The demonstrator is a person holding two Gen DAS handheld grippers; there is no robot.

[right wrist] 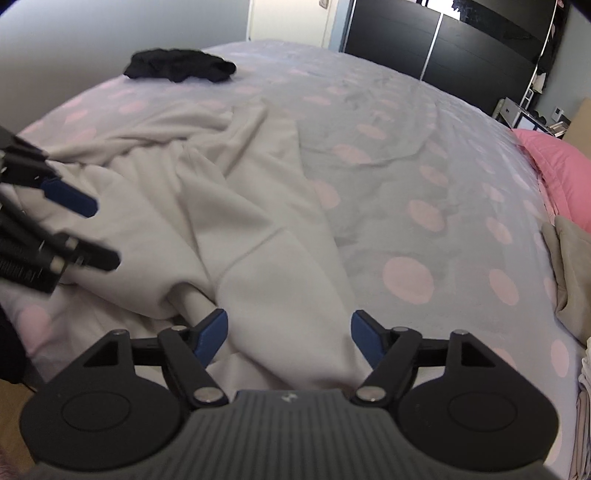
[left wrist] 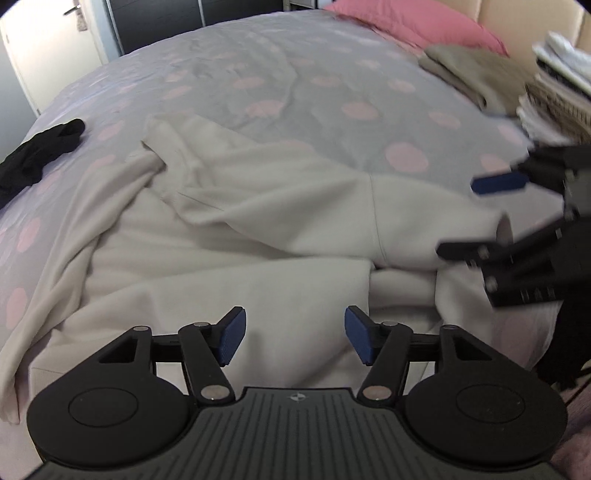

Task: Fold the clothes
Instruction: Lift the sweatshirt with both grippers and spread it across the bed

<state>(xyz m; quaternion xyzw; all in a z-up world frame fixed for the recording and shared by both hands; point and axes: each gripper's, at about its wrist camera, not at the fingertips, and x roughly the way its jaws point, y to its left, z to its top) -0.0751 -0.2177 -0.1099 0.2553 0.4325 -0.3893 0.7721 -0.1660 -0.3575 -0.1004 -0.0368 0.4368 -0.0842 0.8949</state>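
Observation:
A cream garment (left wrist: pixel 236 221) lies crumpled and partly doubled over on the grey bed cover with pink dots (left wrist: pixel 332 92). My left gripper (left wrist: pixel 295 334) hovers over the garment's near part, its blue pads wide apart and pressing on nothing. My right gripper (left wrist: pixel 476 218) shows at the right edge of the left wrist view, open beside a cuffed end of the garment. In the right wrist view the cream garment (right wrist: pixel 258 229) runs down between the open right gripper (right wrist: pixel 288 332) pads, which stand apart from the cloth. The left gripper (right wrist: pixel 99 232) shows at the left, open.
A black garment (left wrist: pixel 37 155) (right wrist: pixel 181 68) lies near the bed's far edge. A pink pillow (left wrist: pixel 417 22) (right wrist: pixel 554 166) sits at the head. A folded beige garment (left wrist: pixel 469 70) (right wrist: pixel 572 266) and a stack of folded clothes (left wrist: pixel 554 85) lie beside it. A dark wardrobe (right wrist: pixel 443 48) stands behind.

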